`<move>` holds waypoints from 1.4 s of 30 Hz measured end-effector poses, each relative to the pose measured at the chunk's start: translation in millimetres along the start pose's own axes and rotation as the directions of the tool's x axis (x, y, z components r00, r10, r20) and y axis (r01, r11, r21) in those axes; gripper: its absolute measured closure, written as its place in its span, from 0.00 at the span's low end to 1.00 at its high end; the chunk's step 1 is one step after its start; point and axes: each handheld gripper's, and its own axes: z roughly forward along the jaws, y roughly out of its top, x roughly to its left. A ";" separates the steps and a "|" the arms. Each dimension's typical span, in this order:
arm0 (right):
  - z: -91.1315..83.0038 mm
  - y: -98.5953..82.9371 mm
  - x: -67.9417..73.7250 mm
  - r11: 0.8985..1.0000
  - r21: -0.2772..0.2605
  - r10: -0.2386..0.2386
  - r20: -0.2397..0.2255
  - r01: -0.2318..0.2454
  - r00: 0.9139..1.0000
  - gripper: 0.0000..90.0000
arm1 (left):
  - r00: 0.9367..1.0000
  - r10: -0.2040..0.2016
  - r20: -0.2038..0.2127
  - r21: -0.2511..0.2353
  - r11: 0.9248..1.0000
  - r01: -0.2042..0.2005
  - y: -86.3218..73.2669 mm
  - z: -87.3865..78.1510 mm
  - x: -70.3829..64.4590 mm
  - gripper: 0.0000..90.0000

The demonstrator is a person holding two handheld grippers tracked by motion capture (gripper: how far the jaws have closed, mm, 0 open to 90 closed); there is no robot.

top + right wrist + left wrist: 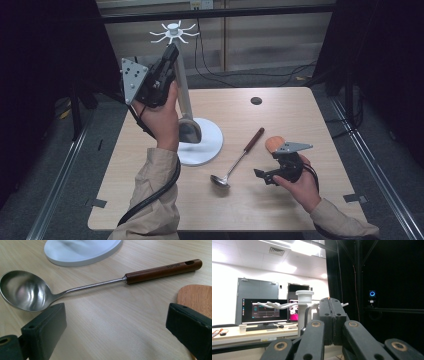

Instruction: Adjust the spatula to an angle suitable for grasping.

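Left gripper, raised high in the person's left hand at the left of the high view, has its jaws pressed flat together with nothing visible between them. It sits close beside the white pole of a utensil stand, just under the ring of hooks at the top. In the left gripper view those hooks fan out just beyond the jaw tips. A dark spatula-shaped utensil hangs low against the pole, above the stand's round white base. Right of the base, a steel ladle with a brown wooden handle lies flat on the wooden table, bowl toward the person. Farther right, the right gripper hovers low near the ladle's bowl, jaws spread wide and empty. A wooden spatula lies just beyond it.
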 end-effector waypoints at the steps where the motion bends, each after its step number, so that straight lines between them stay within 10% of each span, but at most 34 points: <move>1: 0.0 0.0 0.0 1.000 0.000 0.000 0.001 0.000 1.000 0.03 | 1.000 0.000 -0.002 0.002 1.000 0.000 0.2 -0.5 1.1 1.00; 42: 1.3 0.2 -0.1 1.000 -0.003 0.000 0.005 0.000 1.000 0.03 | 1.000 -0.025 -0.015 0.044 0.999 0.026 0.4 -12.4 15.1 0.95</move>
